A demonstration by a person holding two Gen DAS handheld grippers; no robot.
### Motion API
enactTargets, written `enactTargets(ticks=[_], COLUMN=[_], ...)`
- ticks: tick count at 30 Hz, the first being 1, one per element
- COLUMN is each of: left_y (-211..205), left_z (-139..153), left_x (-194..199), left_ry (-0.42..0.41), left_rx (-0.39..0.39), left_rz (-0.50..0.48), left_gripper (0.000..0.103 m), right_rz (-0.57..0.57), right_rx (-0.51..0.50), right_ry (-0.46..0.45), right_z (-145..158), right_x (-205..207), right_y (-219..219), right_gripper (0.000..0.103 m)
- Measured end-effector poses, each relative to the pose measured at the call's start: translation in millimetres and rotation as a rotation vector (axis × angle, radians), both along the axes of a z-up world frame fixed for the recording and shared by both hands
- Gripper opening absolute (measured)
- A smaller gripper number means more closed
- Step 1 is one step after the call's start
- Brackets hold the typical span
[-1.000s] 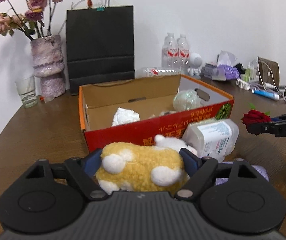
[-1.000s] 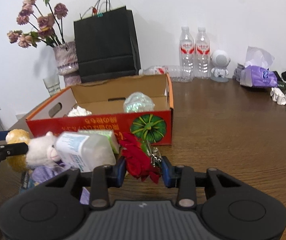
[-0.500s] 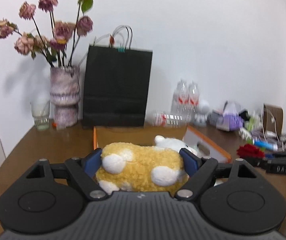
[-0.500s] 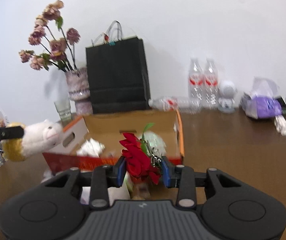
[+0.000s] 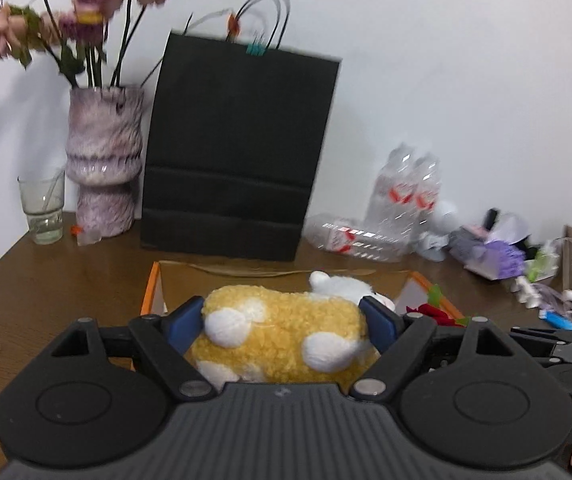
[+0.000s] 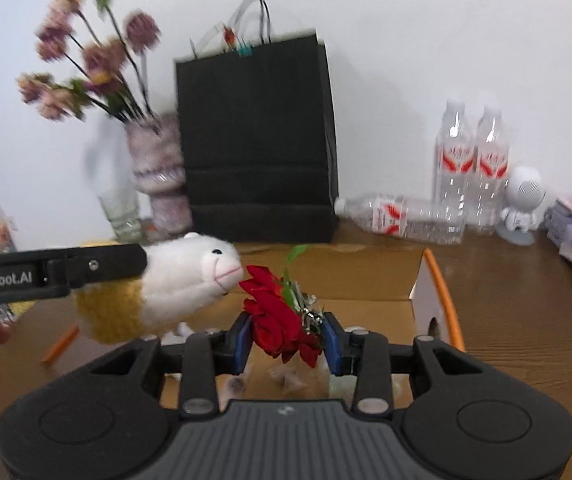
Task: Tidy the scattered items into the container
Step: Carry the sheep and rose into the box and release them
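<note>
Left wrist view: our left gripper (image 5: 282, 322) clenches the soft, light plush sheep (image 5: 286, 332) mid-body above the cardboard box (image 5: 154, 288); our right gripper (image 6: 288, 340) pinches the fragile rose (image 6: 278, 316) by its bloom

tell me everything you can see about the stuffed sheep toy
The stuffed sheep toy looks plush: a curly yellow body with white spots, a white head, black eye and pink snout. It lies lengthwise, pinched at its body between the blue pads of the left claw, held in the air over the open cardboard box. Its snout sits right beside the red rose in the right claw.
</note>
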State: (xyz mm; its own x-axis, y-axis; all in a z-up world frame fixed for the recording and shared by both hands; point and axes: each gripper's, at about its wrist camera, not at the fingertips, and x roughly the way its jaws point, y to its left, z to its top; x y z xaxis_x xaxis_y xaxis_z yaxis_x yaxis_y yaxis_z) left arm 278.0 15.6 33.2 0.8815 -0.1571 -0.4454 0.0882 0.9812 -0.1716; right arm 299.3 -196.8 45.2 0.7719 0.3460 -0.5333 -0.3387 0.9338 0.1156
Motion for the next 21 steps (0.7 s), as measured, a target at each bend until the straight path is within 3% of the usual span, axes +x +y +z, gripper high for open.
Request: enactTargets(ticks=[4,9,11,12,13,16,21], left_y=[0.6,1.2,2.3,3.1,3.4,5.7,14.7], left_z=[-19.5,-30.2,-29.2,-26.9,-23.2,-9.9,9.5], left_x=[20.5,31.2,30.7,27.7,24.1,8.2,-28.8], left_ry=[0.032,0.037,0.035,0.022,0.001,-0.054,-0.083], left_rx=[-0.004,0.032,0.022,0.013,0.008,0.023,-0.01], left_rz=[0.017,0.009,-0.003,-0.012,-0.022,-0.03,-0.003], left_gripper=[0.085,0.088,0.092,0.102,0.103,0.103,0.103], right_rz=[-0.009,-0.027,-0.025,-0.013,0.003,0.018,-0.008], right_rx=[-0.025,-0.069,-0.054,-0.044,-0.039,-0.045,-0.01], right_ry=[0.052,0.062,0.076,0.084,0.083,0.027,-0.036], right_z=[-21.3,-32.6,-31.9,-30.0,-27.2,-10.6,16.1], right_x=[34.1,45.9,46.7,45.7,42.9,23.0,-17.5], right_y=[14.5,18.5,16.0,14.4,12.6,6.5,-16.0], right_gripper=[0.035,0.037,0.05,0.069,0.087,0.094,0.096])
